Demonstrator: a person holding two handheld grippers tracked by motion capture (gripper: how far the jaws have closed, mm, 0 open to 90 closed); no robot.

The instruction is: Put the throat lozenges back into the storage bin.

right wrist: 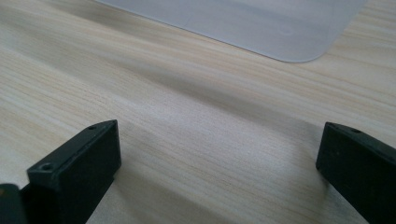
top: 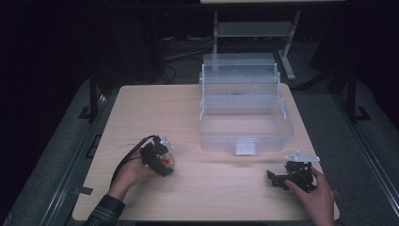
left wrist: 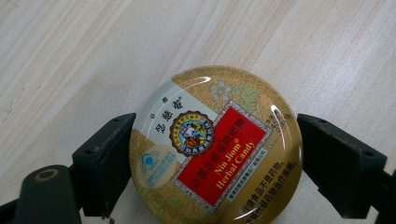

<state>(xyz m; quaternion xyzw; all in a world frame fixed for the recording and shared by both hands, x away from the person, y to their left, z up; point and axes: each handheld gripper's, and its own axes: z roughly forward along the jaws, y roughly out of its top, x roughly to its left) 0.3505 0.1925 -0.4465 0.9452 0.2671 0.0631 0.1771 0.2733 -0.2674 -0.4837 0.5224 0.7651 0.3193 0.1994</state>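
Note:
A round gold and red candy tin, labelled Nin Jiom Herbal Candy, lies flat between the two black jaws of my left gripper; both jaws press against its rim. From the high view this left gripper is at the table's front left, with the candy tin under it at table height. My right gripper rests low at the front right, pointing left. Its jaws stand wide apart over bare wood, so the right gripper holds nothing.
A clear plastic box with stepped trays folded open stands at the middle right of the light wooden table; its white latch faces me. The box's frosted corner lies just ahead of the right gripper. Dark floor surrounds the table.

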